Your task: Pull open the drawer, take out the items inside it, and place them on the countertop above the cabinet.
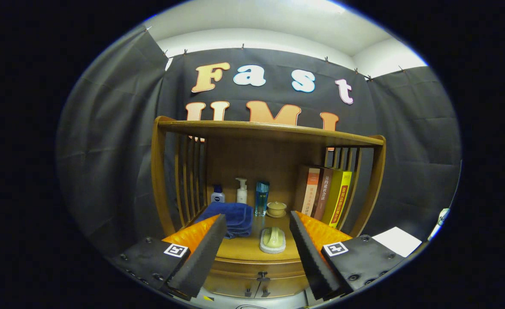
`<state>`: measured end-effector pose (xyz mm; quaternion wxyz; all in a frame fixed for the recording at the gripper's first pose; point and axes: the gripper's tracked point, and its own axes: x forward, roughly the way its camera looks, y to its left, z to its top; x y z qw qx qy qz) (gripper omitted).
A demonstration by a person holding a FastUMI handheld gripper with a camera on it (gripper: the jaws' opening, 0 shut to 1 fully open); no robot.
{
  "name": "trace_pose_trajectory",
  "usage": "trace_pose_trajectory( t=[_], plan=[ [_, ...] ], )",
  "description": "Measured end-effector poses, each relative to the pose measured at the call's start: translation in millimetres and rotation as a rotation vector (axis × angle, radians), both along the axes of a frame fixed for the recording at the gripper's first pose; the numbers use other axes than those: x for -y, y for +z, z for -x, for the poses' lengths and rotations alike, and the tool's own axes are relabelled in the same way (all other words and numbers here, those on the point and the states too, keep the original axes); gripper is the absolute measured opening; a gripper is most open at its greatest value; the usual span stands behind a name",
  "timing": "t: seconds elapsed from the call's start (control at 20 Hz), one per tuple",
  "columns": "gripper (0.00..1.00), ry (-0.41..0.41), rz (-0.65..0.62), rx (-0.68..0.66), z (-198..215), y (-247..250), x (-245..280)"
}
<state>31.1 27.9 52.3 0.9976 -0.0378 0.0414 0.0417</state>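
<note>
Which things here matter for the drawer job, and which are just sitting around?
For the job: drawer with its knob, shut; countertop; gripper, fingers open with nothing between them.

Sitting around: blue towel, three bottles, small lidded bowl, scrubbing brush, books.

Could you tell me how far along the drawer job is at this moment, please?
Nothing looks done yet: the drawer under the countertop is closed, its knob untouched. In hand: the gripper is open and empty, its fingers apart in front of the cabinet. Left: pull the drawer open, lift out its contents, set them on the countertop.
</note>
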Motion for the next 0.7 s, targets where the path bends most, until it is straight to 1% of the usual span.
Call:
trace_pose_trajectory(
  t=[0.2,0.7],
  plan=[
    [0.97,-0.006,-0.006,-0.001,1,1,2],
    [0.97,0.003,-0.016,0.039,6,26,-4]
  ],
)
